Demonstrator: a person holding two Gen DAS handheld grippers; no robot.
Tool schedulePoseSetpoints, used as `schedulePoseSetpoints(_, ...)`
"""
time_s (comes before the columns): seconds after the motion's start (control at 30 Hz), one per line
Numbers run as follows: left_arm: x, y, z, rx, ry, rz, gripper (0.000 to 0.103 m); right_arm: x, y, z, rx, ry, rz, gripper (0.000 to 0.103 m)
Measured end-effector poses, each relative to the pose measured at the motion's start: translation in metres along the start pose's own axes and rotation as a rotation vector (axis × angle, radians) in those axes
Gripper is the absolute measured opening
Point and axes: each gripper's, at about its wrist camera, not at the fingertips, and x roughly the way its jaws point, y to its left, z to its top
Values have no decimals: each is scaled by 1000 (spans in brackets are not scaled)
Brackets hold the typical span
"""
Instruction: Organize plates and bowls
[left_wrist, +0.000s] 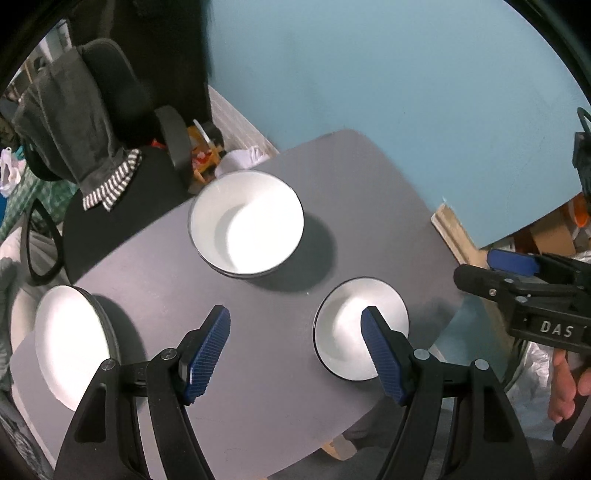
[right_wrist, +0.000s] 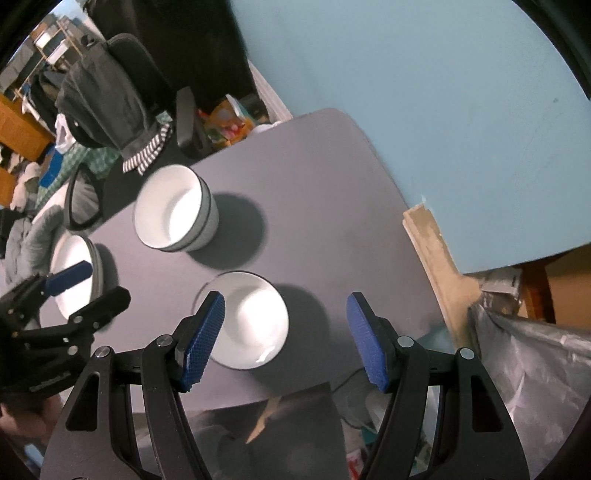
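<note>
Right wrist view: my right gripper (right_wrist: 286, 338) hangs spread and empty above the small bowl (right_wrist: 245, 319); a misjudged descent could knock its rim

Our two black clamp-style grippers with blue pads

Our left gripper (left_wrist: 295, 350) and right gripper (right_wrist: 286, 341) share black plastic frames, ribbed blue finger pads (left_wrist: 207, 354), round silver screw heads and triangular cut-outs; white lettering "DAS" marks the right one's side.
</note>
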Motion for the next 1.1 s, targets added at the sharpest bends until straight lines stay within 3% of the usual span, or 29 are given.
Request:
schedulePoseSetpoints(0.7, 96, -3, -23, -48, 138, -1, 75, 101, -1, -17, -116, 116, 42, 68)
schedulePoseSetpoints(1.1, 116, -5, -21, -80, 179, -4, 75, 131, -20, -20, -61, 190, 86, 68)
